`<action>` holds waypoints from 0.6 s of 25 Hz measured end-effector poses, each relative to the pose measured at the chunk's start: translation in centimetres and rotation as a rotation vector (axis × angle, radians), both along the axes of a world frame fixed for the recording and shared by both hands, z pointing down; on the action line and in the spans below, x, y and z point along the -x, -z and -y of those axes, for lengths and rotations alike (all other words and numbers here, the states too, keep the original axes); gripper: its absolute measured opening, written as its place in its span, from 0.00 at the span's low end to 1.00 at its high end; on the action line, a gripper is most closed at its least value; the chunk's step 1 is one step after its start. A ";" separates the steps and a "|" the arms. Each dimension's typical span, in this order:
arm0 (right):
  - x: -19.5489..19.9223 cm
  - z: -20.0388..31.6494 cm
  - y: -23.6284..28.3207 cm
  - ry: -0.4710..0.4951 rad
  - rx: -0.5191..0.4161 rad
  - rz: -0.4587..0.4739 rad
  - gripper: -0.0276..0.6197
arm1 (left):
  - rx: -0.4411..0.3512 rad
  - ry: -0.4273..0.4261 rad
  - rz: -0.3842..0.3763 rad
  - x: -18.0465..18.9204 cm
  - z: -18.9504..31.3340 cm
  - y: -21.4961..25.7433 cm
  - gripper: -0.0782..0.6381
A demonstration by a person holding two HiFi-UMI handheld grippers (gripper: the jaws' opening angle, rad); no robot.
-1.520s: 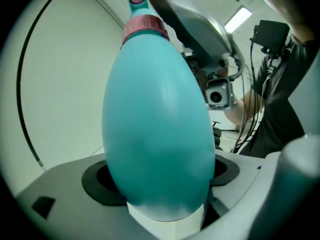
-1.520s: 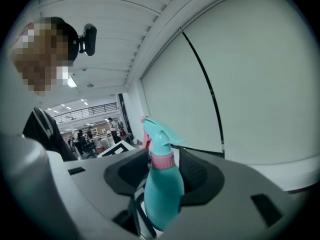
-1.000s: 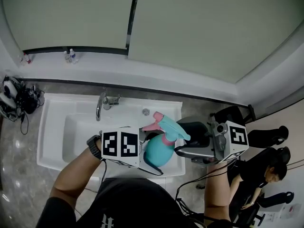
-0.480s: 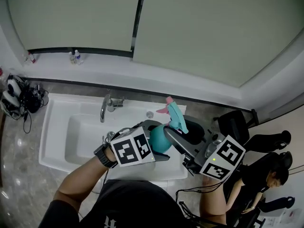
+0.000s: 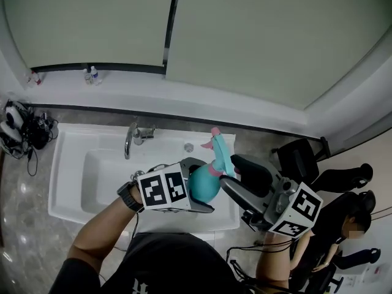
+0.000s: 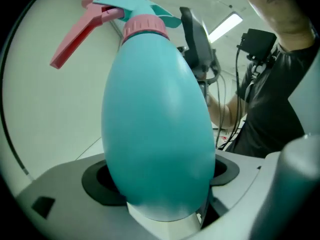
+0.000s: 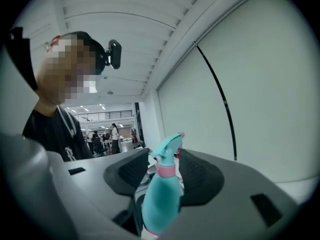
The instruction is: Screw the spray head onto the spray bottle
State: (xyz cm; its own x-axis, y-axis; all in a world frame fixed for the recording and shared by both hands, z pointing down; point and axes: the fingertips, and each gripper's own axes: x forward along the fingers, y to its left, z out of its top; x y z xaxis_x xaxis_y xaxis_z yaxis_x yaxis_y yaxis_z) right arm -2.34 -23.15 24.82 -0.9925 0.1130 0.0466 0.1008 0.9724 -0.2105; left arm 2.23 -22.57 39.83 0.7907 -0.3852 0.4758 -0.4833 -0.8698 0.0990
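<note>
Spray bottle point(image 5: 202, 188), teal and egg-shaped, is held in the air above the front edge of a white sink point(image 5: 67, 164), tilted so that its top leans up and away toward the wall. Its spray head point(image 5: 219, 150) sits on the neck, joined by a pink collar point(image 6: 145, 26), with a pink trigger point(image 6: 75, 39) sticking out to one side. The left gripper point(image 5: 195, 185) is clamped on the fat lower body of the bottle, its two dark pads pressed against either side, and in the left gripper view the bottle fills most of the picture. The right gripper point(image 7: 164, 160) comes in from the other side with its jaws set on either side of the collar and spray head; the jaws have just been opening, and a small gap shows between each ribbed pad and the collar, so it grips nothing. A dark watch point(image 5: 124, 195) sits on the person's left wrist. A chrome tap point(image 5: 130, 138) stands at the back of the sink. A few small bottles point(image 5: 89, 73) stand on the white ledge under the wall panels. A tangle of dark cables and gear point(image 5: 24, 127) lies on the floor to the sink's left. To the right are a black chair point(image 5: 297, 155) and a second person point(image 5: 334, 228) in dark clothes.
</note>
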 end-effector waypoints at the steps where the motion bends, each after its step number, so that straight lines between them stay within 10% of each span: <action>1: -0.6 0.1 0.5 0.032 0.011 0.031 0.30 | -0.002 -0.027 -0.007 -0.1 -0.3 0.2 0.74; 8: -4.8 1.2 4.6 0.331 0.197 0.369 0.30 | -0.015 -0.186 -0.067 -1.0 -2.6 2.6 0.74; 15: -3.4 0.5 4.0 0.637 0.262 0.423 0.52 | -0.035 -0.489 -0.148 -4.1 -8.4 4.8 0.74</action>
State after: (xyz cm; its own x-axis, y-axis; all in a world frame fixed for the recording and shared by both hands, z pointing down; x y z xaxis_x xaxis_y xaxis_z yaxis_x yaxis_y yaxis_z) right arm 1.03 -23.69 20.82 -0.6617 0.6177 -0.4249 0.7408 0.6261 -0.2434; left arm 6.36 -14.18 35.05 0.9405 0.0332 0.3381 -0.0017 -0.9947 0.1024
